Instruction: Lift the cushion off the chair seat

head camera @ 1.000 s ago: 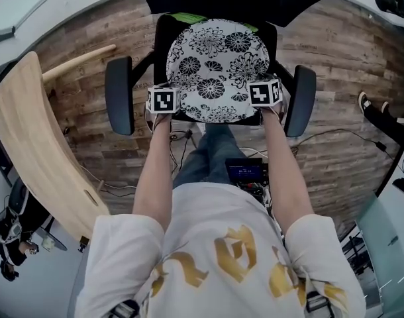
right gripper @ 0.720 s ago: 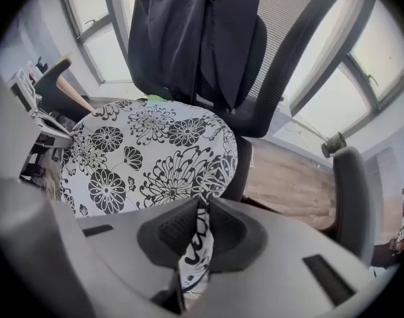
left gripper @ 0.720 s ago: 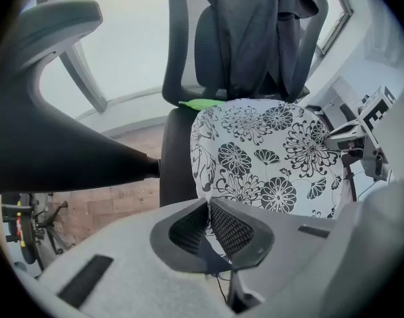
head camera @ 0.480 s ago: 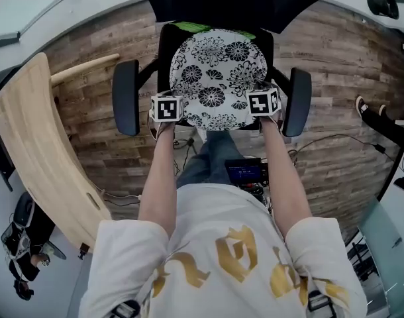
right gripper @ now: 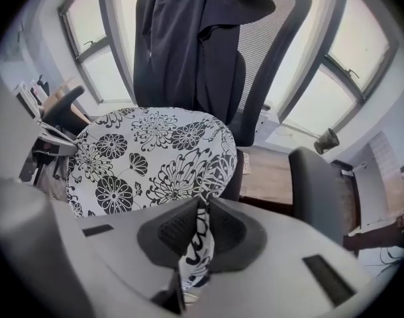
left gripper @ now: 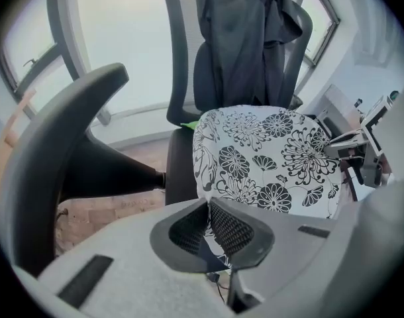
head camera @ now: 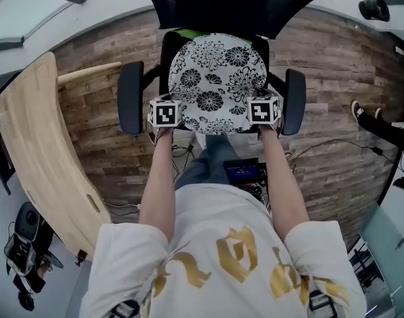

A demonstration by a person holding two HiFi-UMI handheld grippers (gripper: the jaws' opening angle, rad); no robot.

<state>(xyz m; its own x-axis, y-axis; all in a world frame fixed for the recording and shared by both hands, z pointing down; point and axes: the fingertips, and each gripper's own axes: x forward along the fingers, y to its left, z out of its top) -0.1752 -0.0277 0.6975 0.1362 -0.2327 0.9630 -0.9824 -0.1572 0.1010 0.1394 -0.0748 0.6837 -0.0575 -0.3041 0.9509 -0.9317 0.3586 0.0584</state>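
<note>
Both tools clamped: left gripper (left gripper: 207, 225) and right gripper (right gripper: 201, 234) each pinch fabric at a front corner of the cushion (head camera: 218, 78). It lies over the chair seat (head camera: 164, 61), between the 2 armrests (head camera: 130, 98), front edge tipped up. I'd raise both hands evenly, straight up. The grip is thin fabric only, so no jerks, and clear the backrest (right gripper: 255, 52).
</note>
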